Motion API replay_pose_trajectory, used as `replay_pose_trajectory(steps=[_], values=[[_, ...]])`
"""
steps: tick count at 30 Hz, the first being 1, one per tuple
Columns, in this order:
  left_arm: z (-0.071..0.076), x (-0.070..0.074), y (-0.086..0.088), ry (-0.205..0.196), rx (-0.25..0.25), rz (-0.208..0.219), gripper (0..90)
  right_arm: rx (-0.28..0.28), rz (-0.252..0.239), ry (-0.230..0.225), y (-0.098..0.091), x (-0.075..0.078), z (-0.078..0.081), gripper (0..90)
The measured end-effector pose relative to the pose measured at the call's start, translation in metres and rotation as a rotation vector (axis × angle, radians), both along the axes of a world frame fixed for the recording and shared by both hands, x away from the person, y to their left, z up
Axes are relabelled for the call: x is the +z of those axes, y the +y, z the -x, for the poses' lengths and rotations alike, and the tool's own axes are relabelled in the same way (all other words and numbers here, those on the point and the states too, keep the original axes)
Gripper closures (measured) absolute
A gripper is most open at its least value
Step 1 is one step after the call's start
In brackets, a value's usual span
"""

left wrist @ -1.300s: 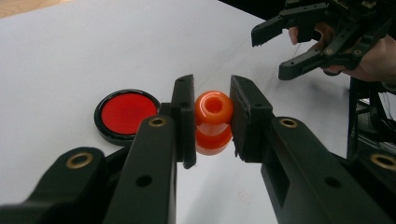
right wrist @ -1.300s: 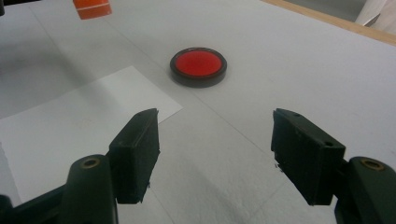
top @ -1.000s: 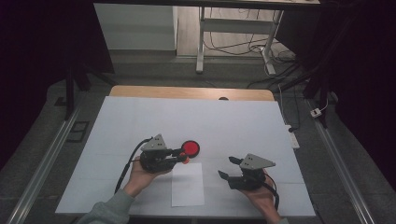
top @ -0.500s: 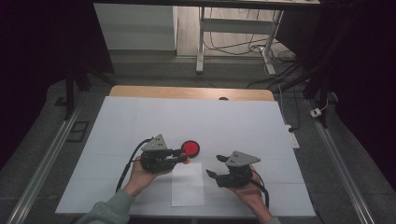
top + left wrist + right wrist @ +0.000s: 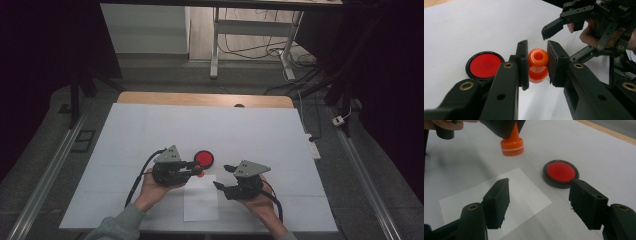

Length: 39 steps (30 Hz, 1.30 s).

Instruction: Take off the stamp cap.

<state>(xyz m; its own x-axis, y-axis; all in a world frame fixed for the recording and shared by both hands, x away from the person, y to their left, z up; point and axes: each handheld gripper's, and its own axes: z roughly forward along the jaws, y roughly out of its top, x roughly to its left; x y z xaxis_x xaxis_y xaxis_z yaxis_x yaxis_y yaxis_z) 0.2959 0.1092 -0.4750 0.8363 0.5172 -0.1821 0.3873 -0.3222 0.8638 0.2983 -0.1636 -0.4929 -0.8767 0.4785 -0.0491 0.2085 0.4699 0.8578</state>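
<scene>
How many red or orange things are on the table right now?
2. An orange stamp is clamped in the left tool, just above the white sheet. A round red ink pad lies on the table beside it, past the sheet's corner.

A wooden table (image 5: 150, 98) carries a large white sheet (image 5: 150, 130) over nearly all its top. On that sheet lie a smaller white paper (image 5: 201, 202), between the left gripper (image 5: 196, 167) and right gripper (image 5: 220, 176), and a red-topped black disc (image 5: 204, 158) just beyond the left gripper's tips.
</scene>
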Motion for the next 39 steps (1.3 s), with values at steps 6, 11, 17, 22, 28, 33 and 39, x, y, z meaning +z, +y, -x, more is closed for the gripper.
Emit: replay_pose_trajectory(steps=[6,11,17,22,28,33,39], values=[[0.0,0.0,0.0,0.0,-0.001,0.003,71.9,0.015,0.01,0.002,0.008,-0.003,0.0,32.6],[0.0,-0.001,-0.001,0.004,-0.001,0.003,71.9,0.024,0.007,0.004,0.014,-0.003,0.001,32.7],[0.0,-0.002,-0.004,0.005,-0.009,0.0,72.0,0.039,0.016,0.006,0.022,-0.005,0.002,32.8],[0.0,-0.003,-0.005,0.009,-0.012,0.003,71.9,0.054,0.012,0.007,0.027,-0.006,0.002,32.9],[0.0,-0.003,-0.007,0.012,-0.018,0.002,71.9,0.069,0.021,0.003,0.035,-0.008,0.002,33.3],[0.001,-0.004,-0.007,0.011,-0.023,-0.001,72.0,0.07,0.026,-0.002,0.044,-0.009,0.001,35.7],[0.001,-0.004,-0.008,0.012,-0.025,0.0,72.0,0.054,0.019,-0.001,0.047,-0.01,0.001,38.8]])
